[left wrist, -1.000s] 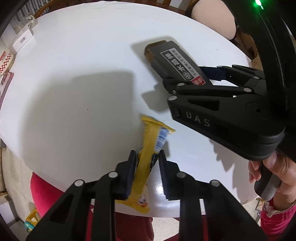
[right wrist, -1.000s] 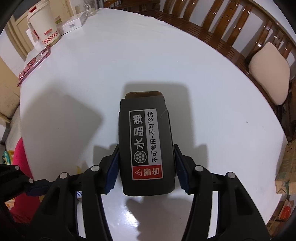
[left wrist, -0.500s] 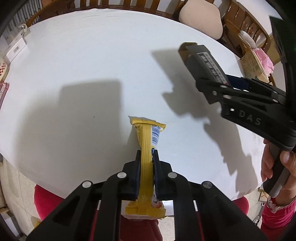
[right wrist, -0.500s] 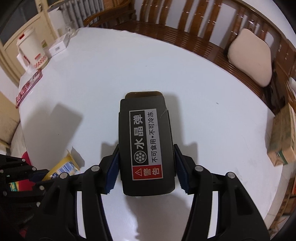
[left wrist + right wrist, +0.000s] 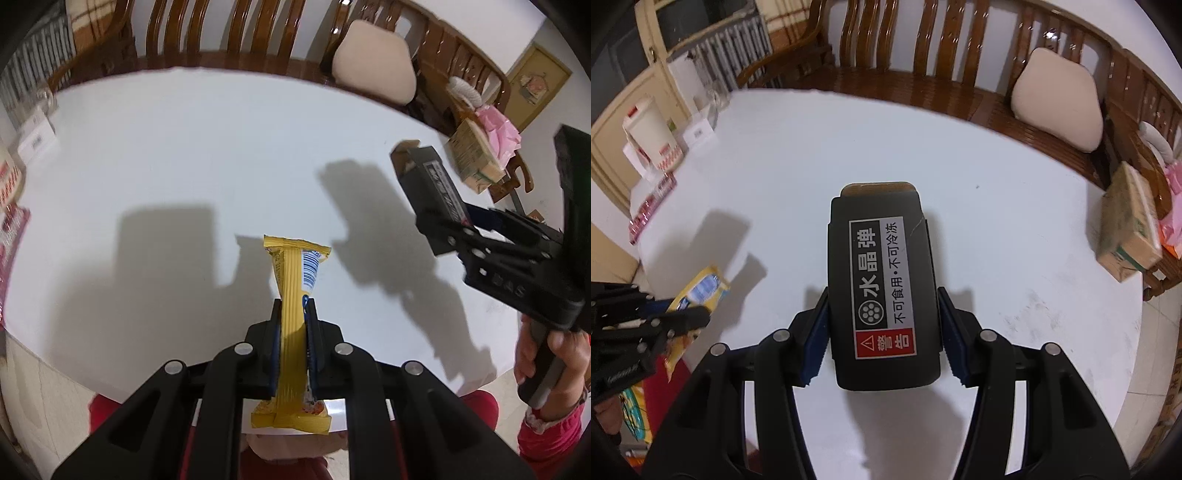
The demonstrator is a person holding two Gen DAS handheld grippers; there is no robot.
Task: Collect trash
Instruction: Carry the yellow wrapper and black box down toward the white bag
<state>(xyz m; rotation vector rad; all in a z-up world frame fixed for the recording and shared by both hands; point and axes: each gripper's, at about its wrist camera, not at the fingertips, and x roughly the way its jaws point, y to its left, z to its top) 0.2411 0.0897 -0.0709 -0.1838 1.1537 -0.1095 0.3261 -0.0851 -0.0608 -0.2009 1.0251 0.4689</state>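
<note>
- Wrapper (image 5: 291, 291), yellow with a blue-and-white panel, stands pinched between the pads of the left gripper (image 5: 292, 314), its crimped top end reaching out past the fingertips and its bottom end hanging back between the black arms.
- Black box (image 5: 882, 291) with a white label of Chinese characters and a red warning patch sits clamped between the blue pads of the right gripper (image 5: 882, 321), its brown open end pointing away from the fingers.
- Both pieces of trash are held clear above the white round table (image 5: 184, 155), casting shadows on it.
- From the left gripper, the right one shows ahead and to the right, a hand (image 5: 554, 354) around its handle.
- Beyond the grippers, at the table's far side, stands a wooden bench (image 5: 923, 48) with a beige cushion (image 5: 1056, 99).
- A cardboard box (image 5: 1126, 225) rests off to the right of the right gripper, past the table's edge.
</note>
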